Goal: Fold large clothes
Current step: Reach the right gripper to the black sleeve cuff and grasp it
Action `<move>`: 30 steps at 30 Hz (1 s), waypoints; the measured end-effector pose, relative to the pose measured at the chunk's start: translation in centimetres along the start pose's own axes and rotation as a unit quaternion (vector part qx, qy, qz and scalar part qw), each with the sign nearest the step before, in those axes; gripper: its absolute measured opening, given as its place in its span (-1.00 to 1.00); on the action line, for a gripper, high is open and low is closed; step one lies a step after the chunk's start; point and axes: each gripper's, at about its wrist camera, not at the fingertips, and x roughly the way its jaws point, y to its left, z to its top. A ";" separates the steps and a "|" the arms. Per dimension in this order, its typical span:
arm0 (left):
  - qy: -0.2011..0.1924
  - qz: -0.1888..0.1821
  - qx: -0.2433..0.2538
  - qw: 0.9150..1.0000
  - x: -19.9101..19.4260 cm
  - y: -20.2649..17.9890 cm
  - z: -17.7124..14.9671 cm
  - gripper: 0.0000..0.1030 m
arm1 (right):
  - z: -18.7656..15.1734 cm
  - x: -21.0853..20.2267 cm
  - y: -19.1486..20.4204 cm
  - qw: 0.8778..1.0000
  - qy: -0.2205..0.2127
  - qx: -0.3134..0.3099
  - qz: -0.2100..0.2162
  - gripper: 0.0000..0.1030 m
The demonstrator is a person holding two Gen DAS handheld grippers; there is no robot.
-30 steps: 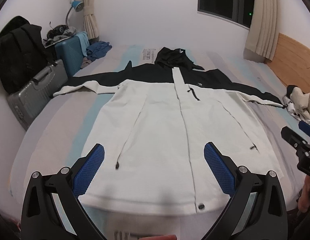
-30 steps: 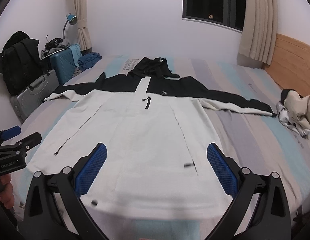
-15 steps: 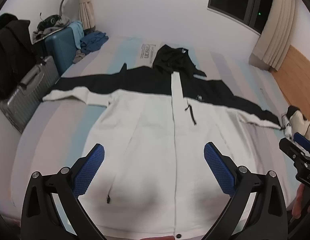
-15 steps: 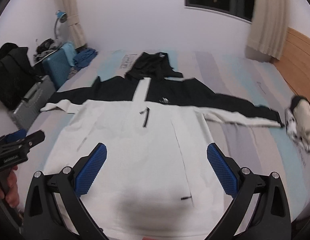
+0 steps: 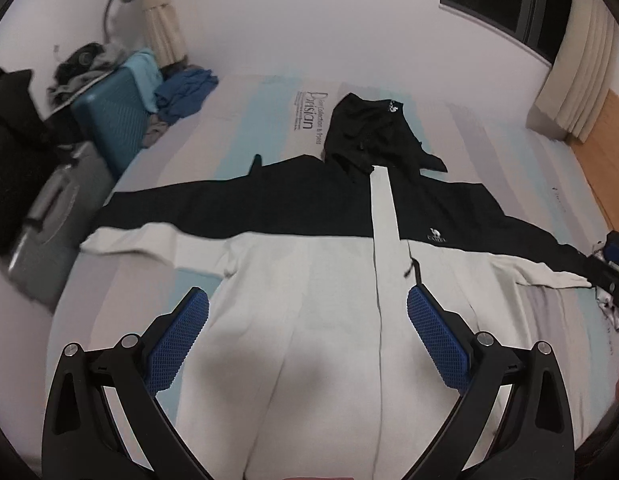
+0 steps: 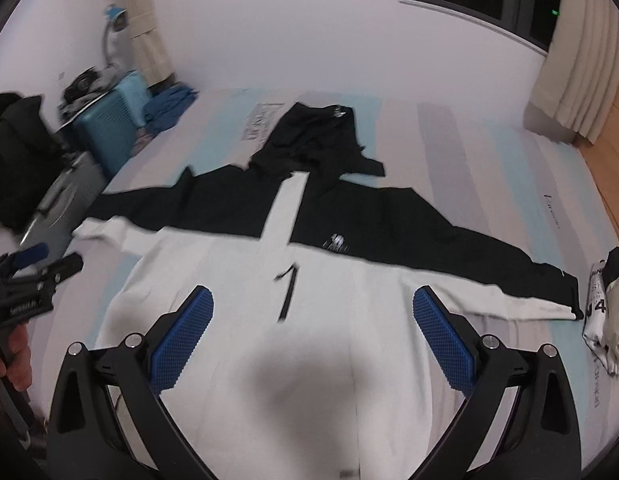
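left wrist view: left gripper (image 5: 308,312) wide open, empty, above white body of jacket (image 5: 309,280) spread flat on bed (image 5: 245,120); right gripper (image 6: 312,312) likewise open, empty

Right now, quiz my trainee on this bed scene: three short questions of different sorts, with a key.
1. True or false: the jacket lies spread flat on the bed with both sleeves out to the sides.
2. Multiple choice: the jacket's hood is A) white, B) black, C) blue.
3. Fill in: the left gripper and the right gripper both have their jaws ____, holding nothing.

Key: 1 true; 2 B; 3 open.
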 end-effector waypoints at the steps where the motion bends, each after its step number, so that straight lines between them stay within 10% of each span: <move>1: 0.000 0.000 -0.001 1.000 1.7 0.1 0.7 0.89 | 0.6 1.5 -0.3 1.000 -0.002 0.000 -0.004 0.86; 9: 0.032 -0.013 0.026 0.999 12.8 -1.4 5.2 0.89 | 2.5 10.9 -7.5 0.999 0.031 0.042 0.000 0.86; 18: 0.052 -0.012 0.026 0.998 23.0 -6.9 6.5 0.89 | -3.0 18.7 -29.2 0.981 0.119 0.140 -0.067 0.86; 30: 0.084 0.032 0.038 0.995 28.7 -12.4 5.3 0.89 | -13.2 16.5 -55.4 0.891 0.134 0.403 -0.162 0.80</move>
